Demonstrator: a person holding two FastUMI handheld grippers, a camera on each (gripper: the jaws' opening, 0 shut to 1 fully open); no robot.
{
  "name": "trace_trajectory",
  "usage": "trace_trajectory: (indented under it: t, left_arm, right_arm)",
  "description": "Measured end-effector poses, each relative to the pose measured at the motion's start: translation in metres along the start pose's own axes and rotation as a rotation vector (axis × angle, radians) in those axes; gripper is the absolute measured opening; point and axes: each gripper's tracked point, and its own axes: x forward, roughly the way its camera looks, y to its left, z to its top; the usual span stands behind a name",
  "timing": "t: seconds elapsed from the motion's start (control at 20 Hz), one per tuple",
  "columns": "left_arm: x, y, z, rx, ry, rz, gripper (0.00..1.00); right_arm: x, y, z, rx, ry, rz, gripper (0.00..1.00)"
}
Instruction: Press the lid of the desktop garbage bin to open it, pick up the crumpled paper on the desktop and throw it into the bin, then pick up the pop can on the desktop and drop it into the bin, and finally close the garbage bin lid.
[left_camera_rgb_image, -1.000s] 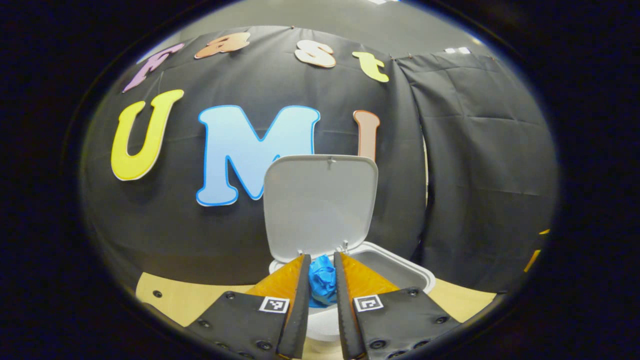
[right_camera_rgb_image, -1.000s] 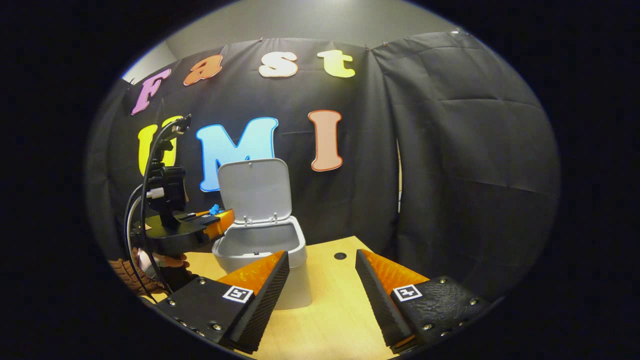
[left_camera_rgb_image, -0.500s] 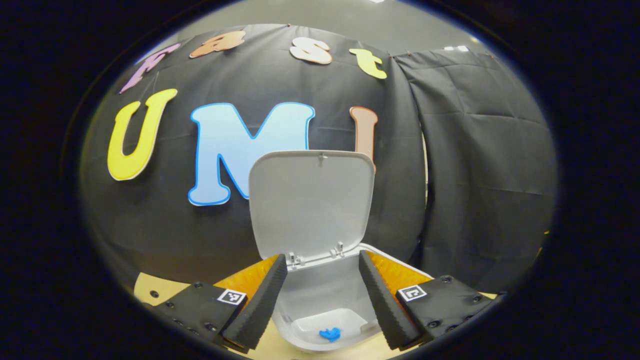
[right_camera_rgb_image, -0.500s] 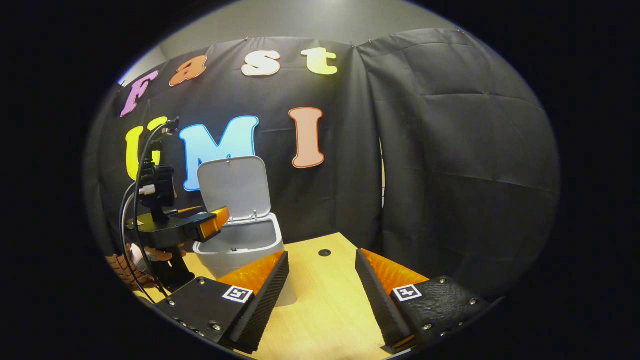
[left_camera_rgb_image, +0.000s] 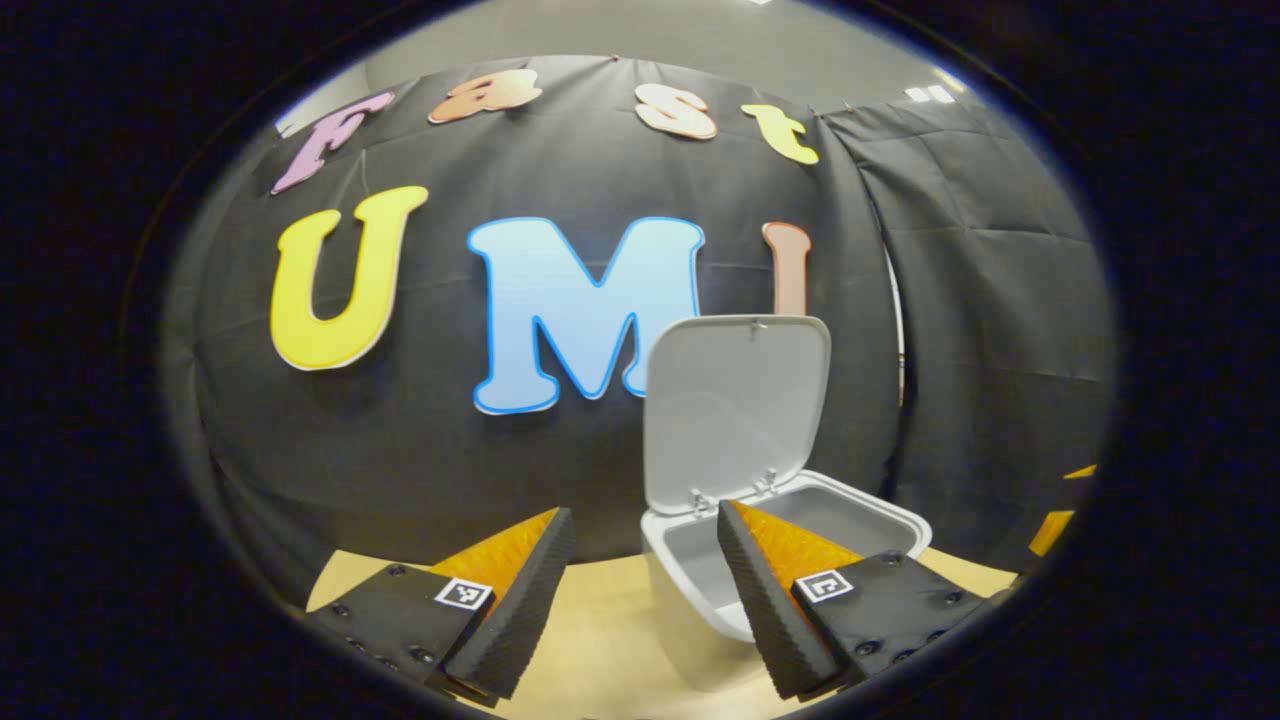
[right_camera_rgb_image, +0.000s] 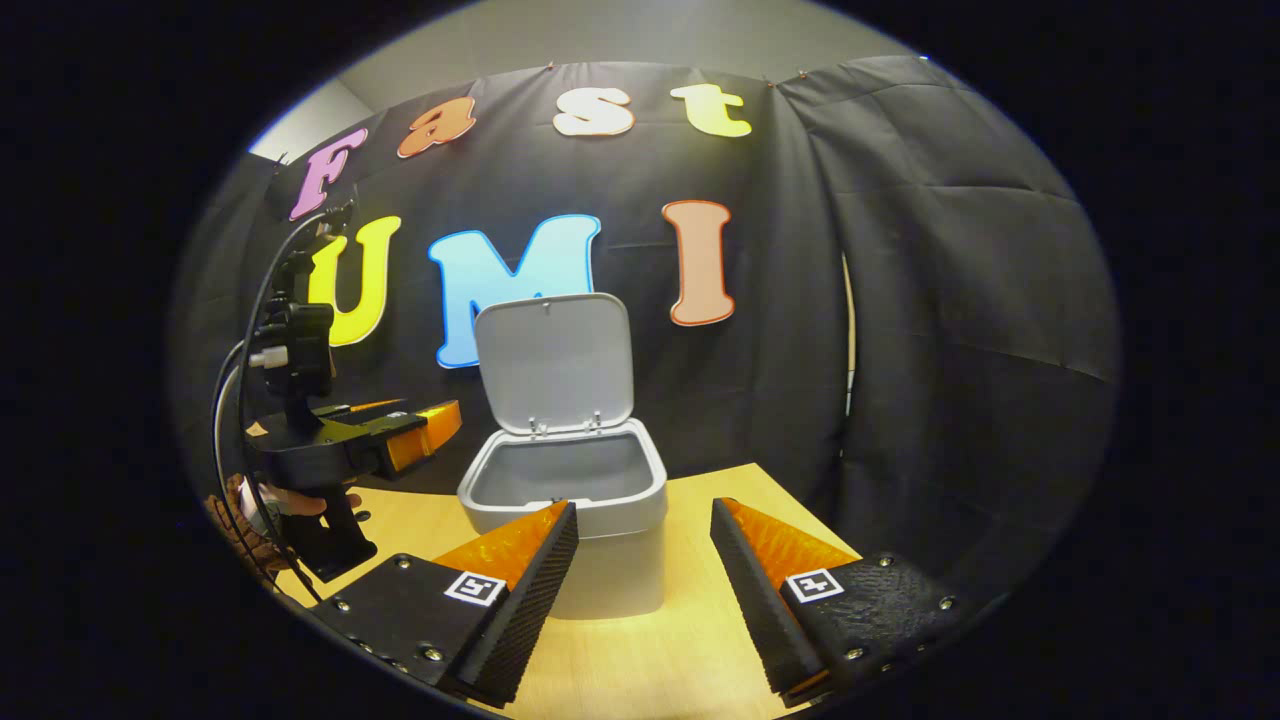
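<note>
The grey desktop bin (left_camera_rgb_image: 690, 585) (right_camera_rgb_image: 600, 560) stands on the wooden table with its lid (left_camera_rgb_image: 735, 405) (right_camera_rgb_image: 553, 362) raised upright. My left gripper (left_camera_rgb_image: 640, 600) is open and holds nothing; it hangs left of the bin, with its right finger in front of the bin's rim. In the right gripper view that left gripper (right_camera_rgb_image: 400, 445) is held in a hand (right_camera_rgb_image: 255, 505) to the left of the bin. My right gripper (right_camera_rgb_image: 640, 590) is open and bare, low over the table in front of the bin. The bin's inside is in shadow, so its contents are hidden.
The wooden table (right_camera_rgb_image: 640, 660) runs under both grippers, with its far edge against the black cloth wall (right_camera_rgb_image: 950, 330). A cable (right_camera_rgb_image: 260, 330) loops up from the left gripper's mount.
My left gripper opened and the blue crumpled paper fell into the bin. It then drew back to the left, away from above the bin. The right gripper stayed open.
</note>
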Motion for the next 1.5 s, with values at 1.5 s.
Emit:
trace_trajectory:
  t: [1.5]
  left_arm:
    - [-0.229, 0.224, 0.007, -0.098, 0.011, 0.503, 0.93]
  right_arm:
    - [0.021, 0.197, -0.209, -0.293, 0.422, 0.578, 0.87]
